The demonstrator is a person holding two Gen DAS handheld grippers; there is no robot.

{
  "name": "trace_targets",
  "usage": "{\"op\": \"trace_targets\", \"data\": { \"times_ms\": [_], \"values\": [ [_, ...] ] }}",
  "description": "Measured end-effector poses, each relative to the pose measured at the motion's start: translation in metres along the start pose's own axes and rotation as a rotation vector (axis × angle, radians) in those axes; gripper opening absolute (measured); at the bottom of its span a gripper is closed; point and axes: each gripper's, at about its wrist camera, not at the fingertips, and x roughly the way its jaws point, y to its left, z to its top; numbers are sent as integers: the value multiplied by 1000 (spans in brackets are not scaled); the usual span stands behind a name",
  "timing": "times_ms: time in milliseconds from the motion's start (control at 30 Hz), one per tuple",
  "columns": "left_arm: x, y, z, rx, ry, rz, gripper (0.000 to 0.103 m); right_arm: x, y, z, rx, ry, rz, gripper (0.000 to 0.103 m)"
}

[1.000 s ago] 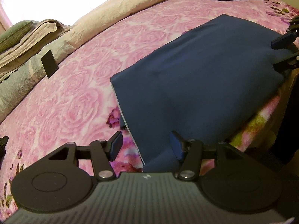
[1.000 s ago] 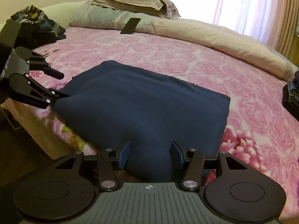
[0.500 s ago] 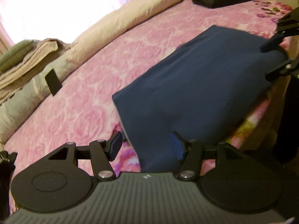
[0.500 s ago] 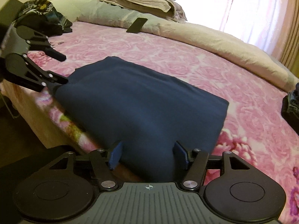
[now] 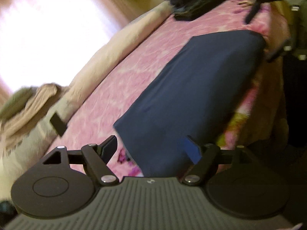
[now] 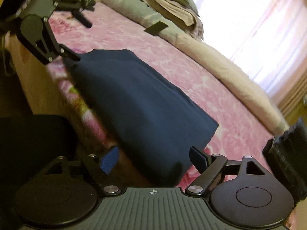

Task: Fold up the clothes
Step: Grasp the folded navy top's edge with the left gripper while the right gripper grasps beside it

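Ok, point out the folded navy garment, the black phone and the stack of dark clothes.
navy garment [image 5: 191, 99], left wrist view, middle of its top face.
black phone [image 6: 156, 28], right wrist view, its flat face.
stack of dark clothes [image 5: 193, 2], left wrist view, its side.

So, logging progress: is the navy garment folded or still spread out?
Folded. The navy garment lies as a compact, thick rectangle with straight edges at the edge of the pink floral bedspread; no sleeves or legs show.

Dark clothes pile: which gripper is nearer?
Right. The pile sits just beside the right gripper; the left gripper is far off, across the navy garment. Both jaws are opening around garment corners.
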Motion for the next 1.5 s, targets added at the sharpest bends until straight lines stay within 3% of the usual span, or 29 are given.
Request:
{"op": "trace_targets", "data": {
  "times_ms": [267,300,367,600,700,800,867,967,1133,1333,1433,1500],
  "values": [
    [9,-39,8,249,-39,-15,85,47,31,5,-281,48,-70,82],
    [12,-45,9,288,-37,-17,85,51,31,5,-307,45,-78,79],
    [21,-55,9,364,-33,-7,85,52,27,7,-323,53,-50,50],
    [56,-75,15,527,-13,57,85,41,10,12,-257,8,-59,45],
    [71,-75,19,545,9,55,79,43,11,11,-252,9,-53,45],
    [77,-71,23,524,35,-3,57,45,19,7,-269,7,-64,47],
    [80,-68,24,499,56,-51,40,47,27,5,-288,-6,-89,75],
    [80,-64,29,473,68,-75,35,49,42,7,-317,-48,-88,79],
    [76,-50,39,407,67,-91,33,70,49,20,-338,-66,-123,79],
    [79,-44,46,365,62,-102,36,87,38,26,-434,-20,-183,78],
    [81,-52,40,393,53,-70,53,98,33,18,-494,18,-200,57],
    [83,-63,32,453,48,-29,57,98,28,15,-487,11,-192,44]
  ]
}}
